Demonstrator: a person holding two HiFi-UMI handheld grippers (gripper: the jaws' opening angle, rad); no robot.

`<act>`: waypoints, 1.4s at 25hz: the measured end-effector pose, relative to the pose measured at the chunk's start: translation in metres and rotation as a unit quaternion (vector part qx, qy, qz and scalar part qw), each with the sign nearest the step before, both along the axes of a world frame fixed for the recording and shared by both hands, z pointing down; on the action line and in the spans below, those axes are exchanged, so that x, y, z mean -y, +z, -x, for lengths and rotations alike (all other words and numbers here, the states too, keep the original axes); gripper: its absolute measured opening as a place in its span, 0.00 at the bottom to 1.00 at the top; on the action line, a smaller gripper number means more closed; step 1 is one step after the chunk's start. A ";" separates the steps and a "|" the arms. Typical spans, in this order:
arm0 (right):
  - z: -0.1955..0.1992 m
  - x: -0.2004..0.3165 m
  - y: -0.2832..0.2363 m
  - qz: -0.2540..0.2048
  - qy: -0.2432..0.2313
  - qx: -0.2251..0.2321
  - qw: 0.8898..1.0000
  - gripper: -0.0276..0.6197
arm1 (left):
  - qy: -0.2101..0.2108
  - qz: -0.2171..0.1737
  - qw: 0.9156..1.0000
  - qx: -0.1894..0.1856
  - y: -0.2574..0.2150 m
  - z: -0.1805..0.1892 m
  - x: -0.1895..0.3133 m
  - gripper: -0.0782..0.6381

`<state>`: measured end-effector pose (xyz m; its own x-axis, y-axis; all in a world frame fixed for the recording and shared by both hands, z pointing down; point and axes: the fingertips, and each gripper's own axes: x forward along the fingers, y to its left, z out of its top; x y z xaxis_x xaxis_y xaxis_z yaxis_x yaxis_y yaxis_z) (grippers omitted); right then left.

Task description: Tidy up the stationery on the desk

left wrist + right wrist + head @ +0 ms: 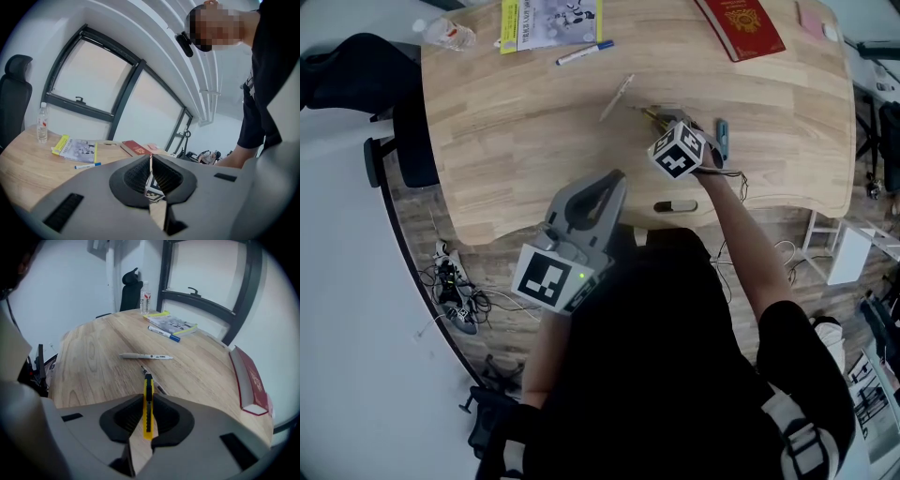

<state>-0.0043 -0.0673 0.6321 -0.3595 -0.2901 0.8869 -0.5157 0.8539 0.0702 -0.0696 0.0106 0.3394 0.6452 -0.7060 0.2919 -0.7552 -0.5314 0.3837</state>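
Jaws of right gripper (147,398) pinch yellow cutter (148,411).

Knife (148,404): yellow, black slider. Book (741,26): red, gold emblem. Marker (585,52): white, blue cap. Desk (516,141): pale wood grain.

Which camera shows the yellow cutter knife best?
The right gripper view: the yellow cutter knife stands close up, edge-on, between the jaws of the right gripper. In the head view that gripper's marker cube mostly hides it. The left gripper view does not show it.
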 end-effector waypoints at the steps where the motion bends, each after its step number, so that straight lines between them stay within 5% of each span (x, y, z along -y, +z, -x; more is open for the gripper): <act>1: -0.002 0.000 -0.005 -0.002 0.018 0.007 1.000 0.16 | 0.001 -0.001 1.000 -0.001 -0.001 -0.002 0.000 0.17; 9: -0.047 -0.001 -0.034 -0.006 0.190 0.042 0.981 0.16 | 0.025 -0.007 1.000 -0.008 -0.005 -0.021 -0.002 0.17; 18: -0.116 -0.018 -0.004 0.034 0.354 0.027 0.934 0.16 | 0.033 -0.005 0.999 -0.010 -0.003 -0.031 -0.006 0.17; 26: -0.125 -0.028 0.018 0.055 0.400 0.015 0.915 0.16 | 0.027 -0.002 1.000 -0.008 -0.001 -0.025 -0.007 0.17; 35: -0.122 -0.026 0.016 0.050 0.387 0.015 0.920 0.23 | 0.023 -0.004 1.000 -0.010 -0.002 -0.021 -0.006 0.17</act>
<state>0.1175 -0.0414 0.6477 -0.1044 -0.3874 0.9160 -0.9730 0.2305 -0.0135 -0.0486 0.0171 0.3371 0.6833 -0.6773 0.2726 -0.7216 -0.5694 0.3938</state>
